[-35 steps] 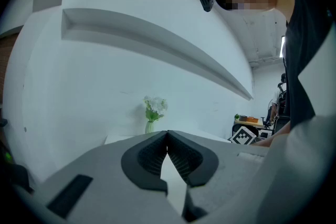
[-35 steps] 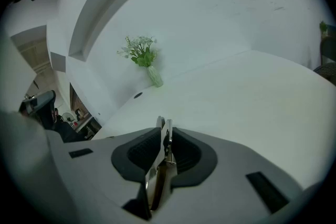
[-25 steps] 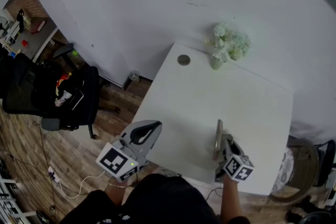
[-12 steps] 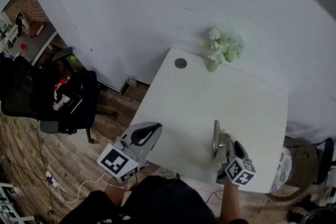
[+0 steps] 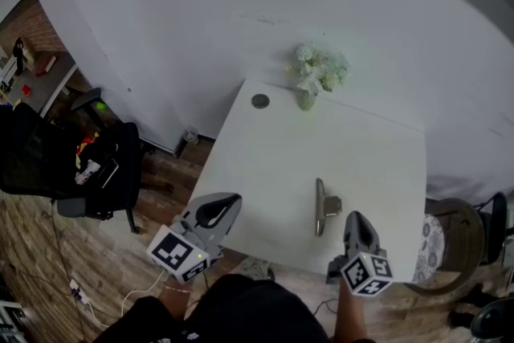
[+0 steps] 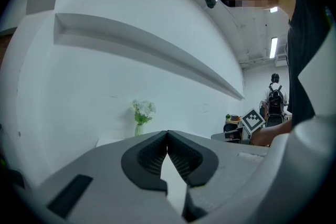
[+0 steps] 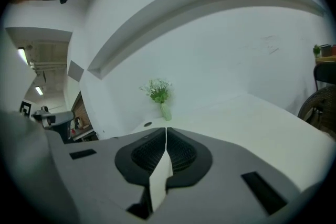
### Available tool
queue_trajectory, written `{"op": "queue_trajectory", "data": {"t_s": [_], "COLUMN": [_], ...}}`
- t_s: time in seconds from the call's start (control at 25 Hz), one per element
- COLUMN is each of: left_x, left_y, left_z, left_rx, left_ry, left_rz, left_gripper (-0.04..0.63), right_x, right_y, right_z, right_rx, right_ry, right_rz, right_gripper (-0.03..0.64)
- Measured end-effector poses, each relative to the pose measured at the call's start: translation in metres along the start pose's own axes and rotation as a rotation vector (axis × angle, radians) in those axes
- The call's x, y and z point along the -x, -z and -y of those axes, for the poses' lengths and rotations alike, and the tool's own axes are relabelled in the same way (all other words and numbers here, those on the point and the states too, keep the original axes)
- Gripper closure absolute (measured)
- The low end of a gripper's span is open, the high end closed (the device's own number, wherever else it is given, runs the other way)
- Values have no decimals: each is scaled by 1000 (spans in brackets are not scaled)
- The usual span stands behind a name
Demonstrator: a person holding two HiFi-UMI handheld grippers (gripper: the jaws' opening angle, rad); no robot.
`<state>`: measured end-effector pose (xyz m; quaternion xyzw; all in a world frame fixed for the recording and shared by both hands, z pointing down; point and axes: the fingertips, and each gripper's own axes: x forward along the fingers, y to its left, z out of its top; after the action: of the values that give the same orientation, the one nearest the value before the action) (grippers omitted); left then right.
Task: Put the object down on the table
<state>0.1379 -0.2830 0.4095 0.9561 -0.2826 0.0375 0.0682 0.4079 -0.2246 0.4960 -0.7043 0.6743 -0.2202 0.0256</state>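
- I see the metal handle (image 5: 320,207) lying on the white tabletop (image 5: 365,149), close to its near edge.
- My right gripper (image 5: 353,218) is just beside the handle, not touching it. Its fingers are closing, the tips all but meeting with nothing between them.
- My left gripper (image 5: 227,202) hangs at the tabletop's near left corner, fingers pressed together and empty.
- A flower vase (image 5: 312,78) and a small round disc (image 5: 260,101) sit at the far side.
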Motion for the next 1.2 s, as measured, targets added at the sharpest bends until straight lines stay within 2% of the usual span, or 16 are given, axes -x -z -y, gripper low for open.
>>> {"op": "queue_trajectory", "data": {"t_s": [0.36,1.2], "left_x": [5,16], "left_y": [2,1], "left_z": [21,31], "left_rx": [-24,-33], "left_ry": [34,36], "left_rz": [-5,-9], "left_gripper": [595,595], "right_x": [33,51], "right_y": [-18,-31], "right_z": [-11,-34], "right_rx": [-22,81], "right_ry": [-41,-95], "right_rz": [87,93], "right_gripper": [618,620]}}
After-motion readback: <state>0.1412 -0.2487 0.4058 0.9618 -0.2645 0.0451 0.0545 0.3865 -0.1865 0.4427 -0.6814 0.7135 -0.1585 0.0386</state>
